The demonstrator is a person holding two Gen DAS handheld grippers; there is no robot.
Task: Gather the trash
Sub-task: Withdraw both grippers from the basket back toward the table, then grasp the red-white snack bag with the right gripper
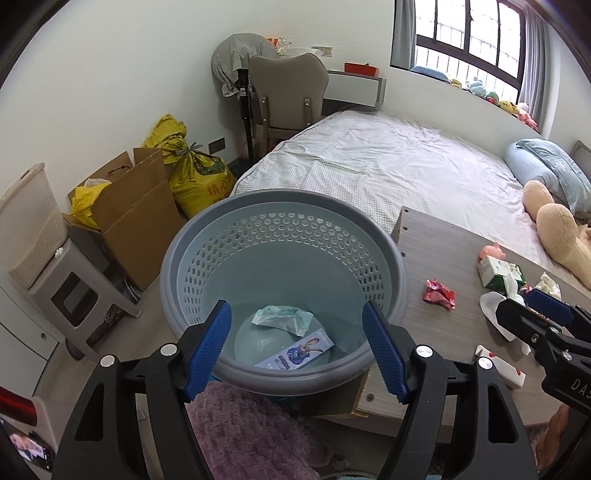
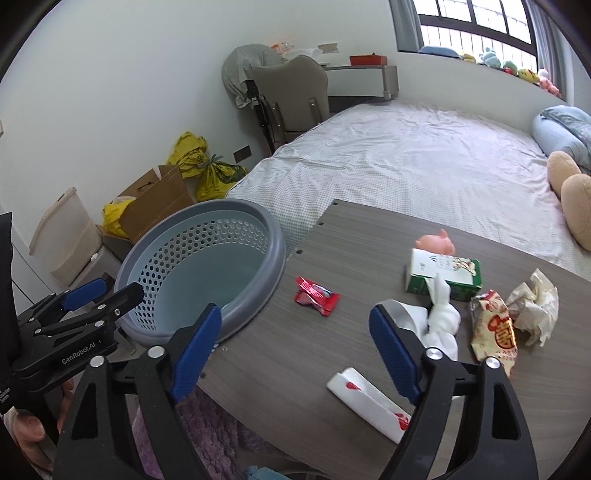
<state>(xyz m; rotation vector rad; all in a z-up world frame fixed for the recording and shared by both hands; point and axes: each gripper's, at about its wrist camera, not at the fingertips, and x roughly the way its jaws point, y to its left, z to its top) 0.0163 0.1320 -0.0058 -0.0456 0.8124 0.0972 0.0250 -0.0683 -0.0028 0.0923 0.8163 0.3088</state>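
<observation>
Right gripper (image 2: 295, 347) jaws wide, empty; white packet (image 2: 369, 404) at 5 o'clock, long axis 10-to-4. Left gripper (image 1: 297, 347) jaws wide, empty, over basket (image 1: 280, 206); right nearer.

A bed (image 1: 388, 166) is set below a barred window (image 1: 469, 33). Beyond the bed's foot, a chair (image 1: 288, 96) and desk (image 1: 354, 86) are placed against white walls.
</observation>
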